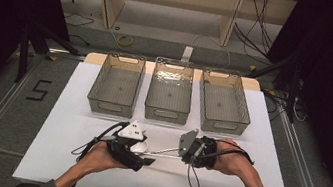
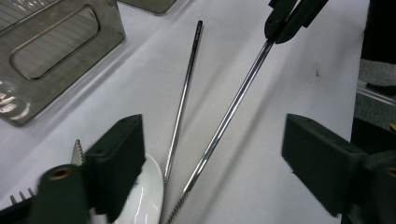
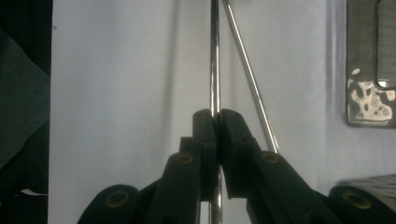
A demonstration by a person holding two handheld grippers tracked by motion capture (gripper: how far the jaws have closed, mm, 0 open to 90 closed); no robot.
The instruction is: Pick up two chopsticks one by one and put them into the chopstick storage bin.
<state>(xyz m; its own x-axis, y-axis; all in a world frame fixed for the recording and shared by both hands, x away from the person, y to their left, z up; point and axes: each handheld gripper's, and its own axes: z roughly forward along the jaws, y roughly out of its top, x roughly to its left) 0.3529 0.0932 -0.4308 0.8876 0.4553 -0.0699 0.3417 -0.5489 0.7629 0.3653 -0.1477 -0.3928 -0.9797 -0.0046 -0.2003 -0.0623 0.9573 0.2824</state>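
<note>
Sorting barely begun: all three bins empty. Right gripper is clamped on one metal rod, lifted off the table. Left gripper gapes wide, holding nothing, over second rod, white spoon.

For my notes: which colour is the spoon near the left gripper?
White and glossy; the spoon shows best in the left gripper view.
</note>
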